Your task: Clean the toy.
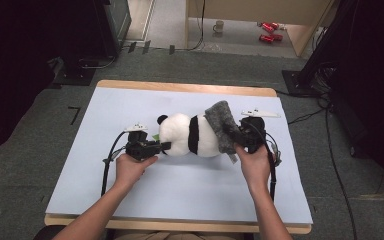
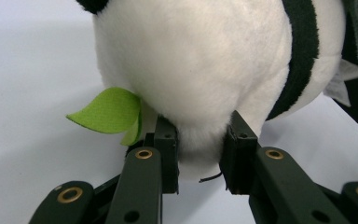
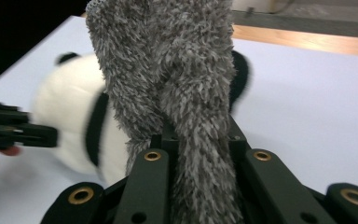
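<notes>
A plush panda [image 1: 187, 134] lies on its side at the centre of the high view, on the pale blue top of a wood-edged table [image 1: 180, 187], its white head toward the left of the frame and a black band across its middle. A shaggy grey cloth [image 1: 221, 125] drapes over the panda's right end, rising to a peak just above the toy's body.

The left hand-held gripper [image 1: 164, 146], at centre left of the high view, is closed on the panda's head end; in the left gripper view its two black jaws pinch a fold of white plush [image 2: 200, 93] between them, with a small green felt leaf [image 2: 107, 112] jutting out at the left of the frame.

The right hand-held gripper [image 1: 232, 132], at centre right of the high view, is clamped on the grey cloth; in the right gripper view the cloth [image 3: 177, 74] stands up from between the nearly closed jaws, the panda blurred behind it at left.

Beyond the table's far edge, at the top of the high view, a mug [image 1: 219, 26] and red objects [image 1: 268, 31] sit on the floor.
</notes>
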Action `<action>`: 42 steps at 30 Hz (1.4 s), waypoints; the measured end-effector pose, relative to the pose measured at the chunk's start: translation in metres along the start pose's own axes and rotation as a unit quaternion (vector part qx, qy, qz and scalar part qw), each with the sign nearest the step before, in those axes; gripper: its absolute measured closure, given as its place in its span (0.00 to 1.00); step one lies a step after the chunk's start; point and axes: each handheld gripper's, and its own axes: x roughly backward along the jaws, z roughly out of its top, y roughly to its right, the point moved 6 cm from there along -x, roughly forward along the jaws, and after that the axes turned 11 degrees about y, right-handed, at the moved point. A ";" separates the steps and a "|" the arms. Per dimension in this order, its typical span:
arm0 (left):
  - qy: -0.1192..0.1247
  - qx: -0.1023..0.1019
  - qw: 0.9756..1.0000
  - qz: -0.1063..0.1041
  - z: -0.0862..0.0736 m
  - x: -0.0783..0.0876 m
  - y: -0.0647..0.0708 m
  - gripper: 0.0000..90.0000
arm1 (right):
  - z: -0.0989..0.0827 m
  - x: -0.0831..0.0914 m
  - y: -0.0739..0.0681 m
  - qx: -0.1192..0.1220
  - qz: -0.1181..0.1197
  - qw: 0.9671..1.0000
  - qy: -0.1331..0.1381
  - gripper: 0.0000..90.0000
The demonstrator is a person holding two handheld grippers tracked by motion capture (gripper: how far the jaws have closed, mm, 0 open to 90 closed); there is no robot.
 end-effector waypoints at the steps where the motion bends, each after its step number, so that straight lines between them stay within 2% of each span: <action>1: 0.002 -0.001 1.000 -0.001 0.000 0.000 0.002 0.80 | 0.000 -0.002 -0.006 0.001 0.009 1.000 0.000 0.87; 5: 0.002 -0.005 1.000 0.001 -0.003 0.003 0.009 0.80 | -0.003 -0.016 -0.035 0.018 0.042 0.999 -0.013 0.87; 8: 0.007 0.001 1.000 0.005 -0.004 0.005 0.012 0.80 | -0.008 -0.028 -0.058 0.034 0.065 0.997 -0.025 0.87; 11: 0.012 -0.006 1.000 0.008 -0.005 0.006 0.017 0.80 | -0.012 -0.038 -0.078 0.048 0.086 0.995 -0.033 0.87; 14: 0.016 -0.011 1.000 0.015 -0.007 0.008 0.023 0.80 | -0.018 -0.048 -0.093 0.062 0.097 0.992 -0.043 0.86; 16: 0.015 -0.006 1.000 0.017 -0.008 0.009 0.023 0.80 | -0.021 -0.051 -0.095 0.061 0.099 0.992 -0.039 0.86; 21: 0.013 -0.006 1.000 0.016 -0.008 0.008 0.021 0.80 | -0.025 -0.056 -0.080 0.055 0.095 0.993 -0.042 0.86; 25: 0.010 0.001 1.000 0.011 -0.007 0.008 0.014 0.80 | -0.023 -0.052 -0.064 0.059 0.075 0.995 -0.041 0.86; 33: 0.004 0.021 1.000 0.001 -0.002 0.006 0.001 0.80 | -0.013 -0.035 -0.028 0.023 0.051 0.998 -0.025 0.86; 38: -0.005 0.016 1.000 -0.004 0.004 0.004 -0.002 0.80 | -0.015 -0.026 -0.009 -0.001 0.043 0.999 -0.017 0.87; 42: -0.009 0.014 1.000 -0.008 0.007 0.002 -0.003 0.80 | -0.017 -0.021 0.001 0.000 0.025 1.000 -0.013 0.86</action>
